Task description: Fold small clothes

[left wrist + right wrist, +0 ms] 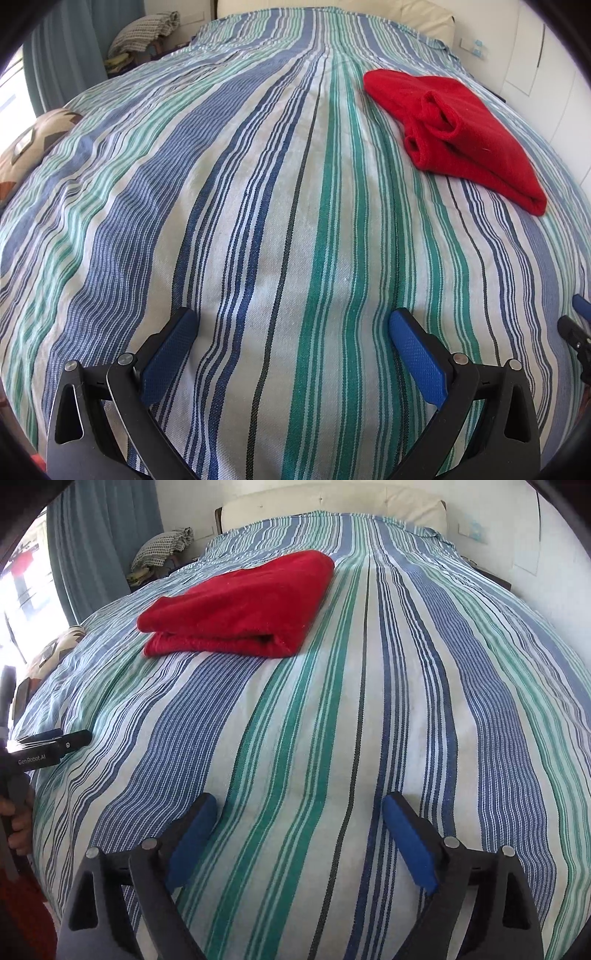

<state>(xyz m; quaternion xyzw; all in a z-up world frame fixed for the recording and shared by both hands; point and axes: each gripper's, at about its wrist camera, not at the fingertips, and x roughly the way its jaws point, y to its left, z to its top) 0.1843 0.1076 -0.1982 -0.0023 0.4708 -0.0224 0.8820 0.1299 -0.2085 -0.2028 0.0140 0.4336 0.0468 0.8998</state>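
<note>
A folded red garment (458, 129) lies on the striped bedspread (258, 184), far right in the left wrist view. In the right wrist view the red garment (240, 609) lies far left of centre, with its layered edge facing me. My left gripper (291, 321) is open and empty, low over the bedspread, well short of the garment. My right gripper (299, 808) is open and empty, also well short of it. The left gripper's side (51, 744) shows at the left edge of the right wrist view. The right gripper's tip (576, 325) shows at the right edge of the left wrist view.
The bed is covered by the blue, green and white striped bedspread (369, 701). A cream headboard (332, 502) stands at the far end. A checked cloth pile (162, 546) and blue curtain (96, 546) are at far left. A patterned cushion (33, 144) lies at the left edge.
</note>
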